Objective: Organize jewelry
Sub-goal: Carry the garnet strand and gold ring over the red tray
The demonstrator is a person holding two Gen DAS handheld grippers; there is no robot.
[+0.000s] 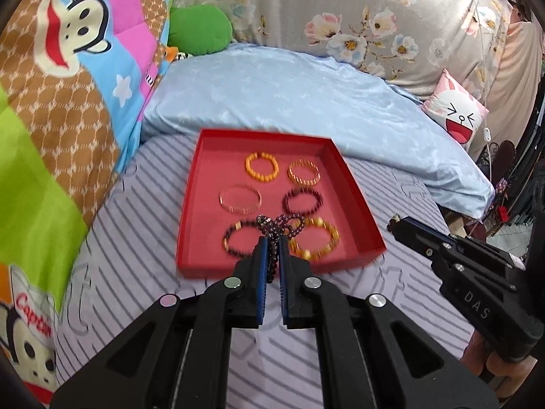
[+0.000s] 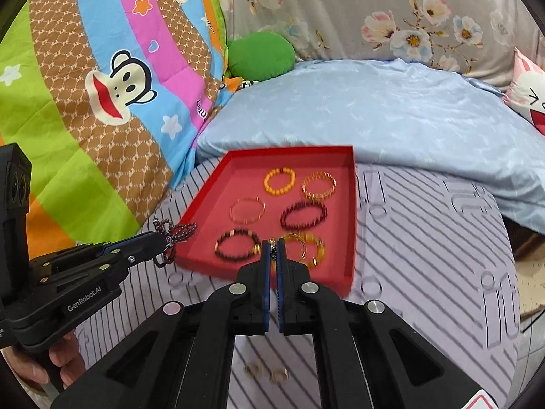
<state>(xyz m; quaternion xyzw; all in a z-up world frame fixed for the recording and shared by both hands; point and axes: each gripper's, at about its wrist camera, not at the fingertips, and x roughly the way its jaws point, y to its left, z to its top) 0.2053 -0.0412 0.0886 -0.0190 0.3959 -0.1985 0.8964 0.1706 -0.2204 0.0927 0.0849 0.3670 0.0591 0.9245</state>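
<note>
A red tray (image 1: 354, 204) (image 2: 204, 211) lies on the striped bed sheet and holds several bracelets: orange (image 1: 261, 166), gold (image 1: 304, 171), clear (image 1: 240, 198), dark red (image 1: 304, 201), dark beaded (image 1: 238, 238), amber (image 1: 316, 238). My left gripper (image 1: 271, 238) (image 2: 160, 238) is shut on a dark purple bead strand (image 1: 282, 225) (image 2: 173, 235), held above the tray's near edge. My right gripper (image 2: 272, 243) (image 1: 395, 221) is shut on a small ring (image 2: 272, 242), over the tray's near right part.
Two small rings (image 2: 269, 373) lie on the sheet below my right gripper. A light blue pillow (image 1: 289, 92) lies behind the tray. A cartoon quilt (image 1: 51, 102) rises on the left. A green cushion (image 1: 201, 29) and a pink bunny pillow (image 1: 456, 112) sit at the back.
</note>
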